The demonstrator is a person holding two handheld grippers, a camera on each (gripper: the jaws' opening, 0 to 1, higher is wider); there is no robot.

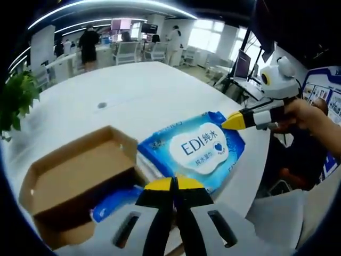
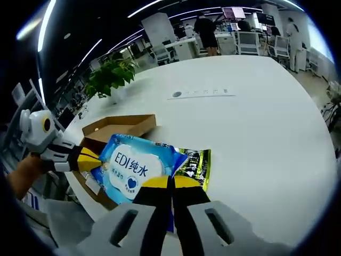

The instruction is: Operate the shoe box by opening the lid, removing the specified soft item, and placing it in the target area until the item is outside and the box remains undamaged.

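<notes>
A blue wet-wipe pack (image 1: 194, 150) w/ a white "EDI" label is seen held above the white table (image 1: 133, 90), gripped at both ends. In the left gripper view, the left gripper (image 1: 173, 185) has its yellow-tipped jaws pressed together on the pack's near edge; the right gripper (image 1: 230, 122), held by a hand (image 1: 306, 118), comes in from the right and its tip is pinched on the pack's far corner. In the right gripper view, the right gripper (image 2: 171, 183) is closed on the near edge of the pack (image 2: 139, 166), and the left gripper (image 2: 89, 159) is clamped on the opposite end. The cardboard shoe box (image 1: 80, 181) lies open beside and partly under the pack, lid flap (image 1: 120, 140) up; something blue is visible at its near edge, not identifiable. A potted plant (image 2: 110, 76) stands at the table's edge. People and desks are seen in the bkgd.
</notes>
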